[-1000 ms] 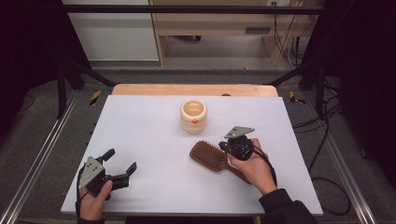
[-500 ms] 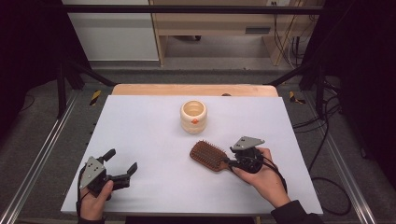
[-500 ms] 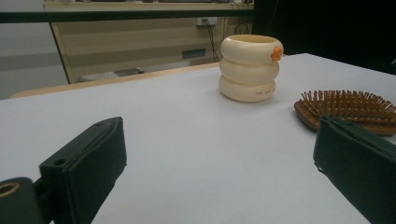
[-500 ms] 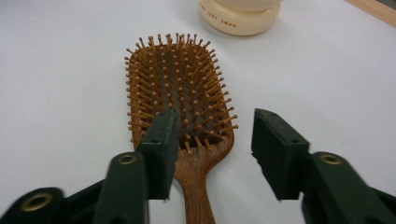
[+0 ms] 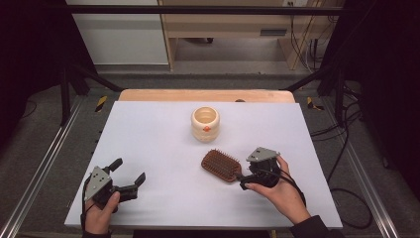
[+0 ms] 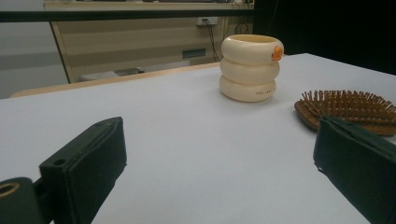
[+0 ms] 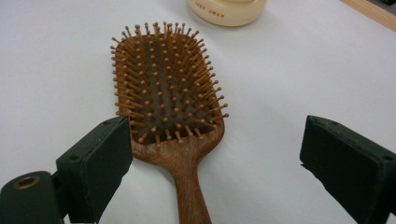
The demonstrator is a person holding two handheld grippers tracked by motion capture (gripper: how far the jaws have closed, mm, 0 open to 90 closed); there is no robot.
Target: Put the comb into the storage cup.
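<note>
While jaws just opened off hairbrush [image 7: 170,98] | right hand-held gripper [image 7: 215,158] spread | left hand-held gripper [image 6: 219,177] spread, empty

White counter [image 5: 148,148] top, matte, with a strip of pale wood [image 5: 205,95] along its far edge. Grey floor [image 5: 44,148] around it — metal rails [image 5: 34,183] run along both sides, and black frame struts [image 5: 81,74] slant down at the far corners. Yellow-and-black tape marks [image 5: 101,103] sit on the floor near each far corner. Behind: a white panel [image 5: 116,34] at left and a light wooden cabinet [image 5: 233,29] at centre. Black cables [image 5: 341,134] trail over the floor at right. Both flanks dark; light falls evenly on the counter top.
</note>
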